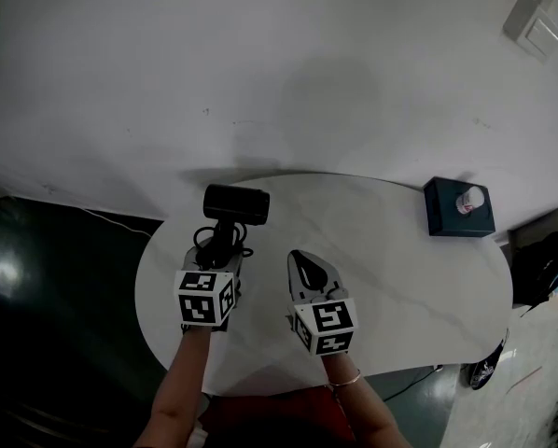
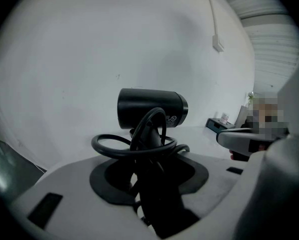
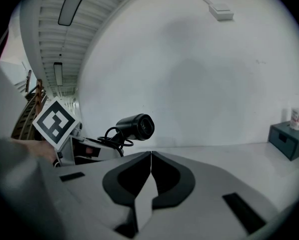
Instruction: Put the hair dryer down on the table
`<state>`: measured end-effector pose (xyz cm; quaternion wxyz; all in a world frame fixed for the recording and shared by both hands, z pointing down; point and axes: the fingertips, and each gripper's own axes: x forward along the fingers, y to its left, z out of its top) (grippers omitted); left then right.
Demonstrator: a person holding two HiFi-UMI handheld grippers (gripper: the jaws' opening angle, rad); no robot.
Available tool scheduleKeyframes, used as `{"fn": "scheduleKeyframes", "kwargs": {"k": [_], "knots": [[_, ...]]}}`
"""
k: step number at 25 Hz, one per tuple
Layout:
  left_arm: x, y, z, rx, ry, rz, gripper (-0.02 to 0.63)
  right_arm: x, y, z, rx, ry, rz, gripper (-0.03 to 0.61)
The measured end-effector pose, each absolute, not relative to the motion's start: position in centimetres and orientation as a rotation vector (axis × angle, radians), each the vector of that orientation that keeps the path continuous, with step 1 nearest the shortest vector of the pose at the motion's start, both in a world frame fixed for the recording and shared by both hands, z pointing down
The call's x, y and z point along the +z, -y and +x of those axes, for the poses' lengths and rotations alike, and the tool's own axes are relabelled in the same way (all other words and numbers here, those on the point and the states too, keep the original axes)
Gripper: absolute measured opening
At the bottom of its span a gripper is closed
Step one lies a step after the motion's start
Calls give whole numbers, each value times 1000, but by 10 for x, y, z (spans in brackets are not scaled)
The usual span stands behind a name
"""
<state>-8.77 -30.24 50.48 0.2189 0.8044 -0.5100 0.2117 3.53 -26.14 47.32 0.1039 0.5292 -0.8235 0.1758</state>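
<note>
A black hair dryer (image 1: 235, 204) (image 2: 150, 109) (image 3: 136, 126) is held above the white oval table (image 1: 400, 278), its barrel level and its handle pointing down. My left gripper (image 1: 218, 250) (image 2: 152, 184) is shut on the handle, and the black cord (image 2: 132, 146) loops around it between the jaws. My right gripper (image 1: 309, 271) (image 3: 150, 156) hovers over the table's middle, to the right of the dryer, shut with nothing in it. Its tips meet in a thin line.
A dark blue box (image 1: 458, 207) (image 3: 289, 140) with a small white bottle (image 1: 469, 198) on it stands at the table's back right. A white wall rises behind the table. Dark floor lies at the left, and a cable runs across it.
</note>
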Motion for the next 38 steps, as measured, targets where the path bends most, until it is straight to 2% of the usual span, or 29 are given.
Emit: {"fn": "scheduleKeyframes", "kwargs": {"k": [18, 38], "knots": [[564, 352, -83, 703, 1378, 2173, 195, 521, 299, 22, 562, 2388, 1478, 15], [582, 370, -83, 782, 1366, 2127, 195, 537, 308, 16, 596, 2372, 1433, 15]]}}
